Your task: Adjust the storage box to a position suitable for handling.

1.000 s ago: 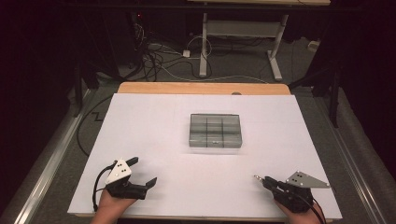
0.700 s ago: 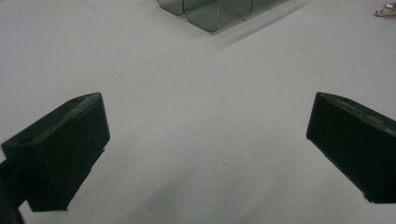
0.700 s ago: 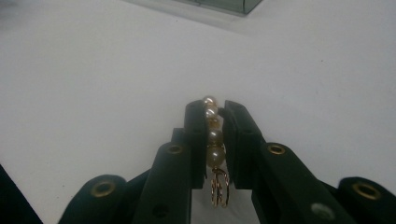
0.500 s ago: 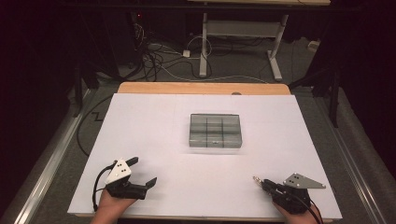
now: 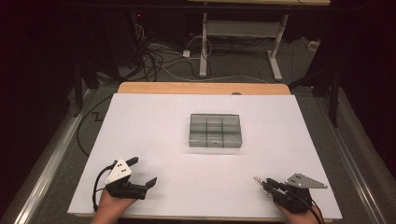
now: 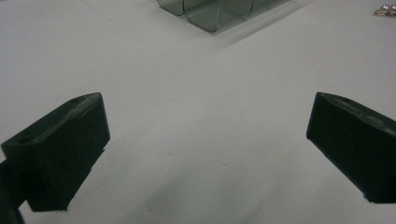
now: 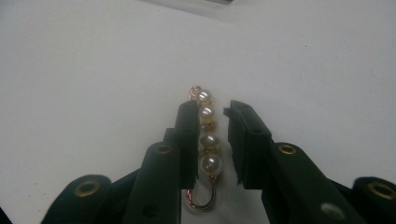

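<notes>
Your right gripper [image 5: 264,184] sits near the surface's [image 5: 154,116] front edge, its jaws just opening, loose around the pearl pin [image 7: 207,140]. Your left gripper [image 5: 140,171] gapes, released. Bare room lies ahead up to the compartment box [image 5: 215,130] at centre.
</notes>
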### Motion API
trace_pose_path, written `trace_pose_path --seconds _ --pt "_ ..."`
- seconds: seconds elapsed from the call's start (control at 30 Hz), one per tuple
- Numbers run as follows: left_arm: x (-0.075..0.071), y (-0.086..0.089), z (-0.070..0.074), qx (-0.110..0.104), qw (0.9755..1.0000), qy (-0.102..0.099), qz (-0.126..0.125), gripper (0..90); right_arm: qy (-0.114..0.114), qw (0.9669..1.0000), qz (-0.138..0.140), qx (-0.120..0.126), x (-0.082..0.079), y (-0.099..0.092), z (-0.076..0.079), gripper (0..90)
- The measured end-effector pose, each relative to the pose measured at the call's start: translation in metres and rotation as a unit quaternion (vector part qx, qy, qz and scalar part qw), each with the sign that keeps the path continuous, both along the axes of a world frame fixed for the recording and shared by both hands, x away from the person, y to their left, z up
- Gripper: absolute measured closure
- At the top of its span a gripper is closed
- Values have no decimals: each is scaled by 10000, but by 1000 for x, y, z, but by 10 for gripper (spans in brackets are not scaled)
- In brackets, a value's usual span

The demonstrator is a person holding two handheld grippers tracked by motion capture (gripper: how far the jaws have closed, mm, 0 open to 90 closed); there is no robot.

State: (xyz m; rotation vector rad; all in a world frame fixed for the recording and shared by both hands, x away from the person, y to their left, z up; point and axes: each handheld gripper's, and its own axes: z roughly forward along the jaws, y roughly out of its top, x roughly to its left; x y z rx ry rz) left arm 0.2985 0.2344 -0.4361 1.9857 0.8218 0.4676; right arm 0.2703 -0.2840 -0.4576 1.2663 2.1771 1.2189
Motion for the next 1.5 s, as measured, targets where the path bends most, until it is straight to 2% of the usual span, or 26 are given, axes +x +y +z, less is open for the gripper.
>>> trace_pose_path --seconds 0.17,0.33,0.47,0.57,0.63,0.67,0.7,0.77,0.93,1.13,1.5 --pt "0 0 0 1 10000 2 -2 0 -30 10000 -44 34 -1 -1 1 714" --pt "0 1 0 -30 10000 21 -32 16 -156 9999 -14 67 0 -1 2 694" --pt "0 1 0 -37 10000 26 -58 73 -215 9997 -40 84 1 1 4 692" --pt "0 1 0 -47 10000 25 -66 151 -257 9996 -62 89 2 2 4 706" --pt "1 1 0 -36 9999 44 -97 153 -272 9996 -75 86 3 2 4 712" --pt "1 1 0 -40 9999 50 -104 206 -280 9995 -122 93 3 4 4 732" --pt "1 1 0 -40 9999 51 -100 206 -280 9995 -122 93 3 4 4 732" --pt "1 1 0 -59 9999 62 -101 285 -295 9994 -167 53 4 6 4 785" --pt "2 1 0 -65 9999 102 38 445 -319 9994 -147 11 5 9 5 899" --pt "1 1 0 -48 9999 85 87 595 -411 9991 -112 37 6 12 6 900" --pt "1 2 0 -90 9999 84 71 832 -325 9993 52 186 12 18 6 900"
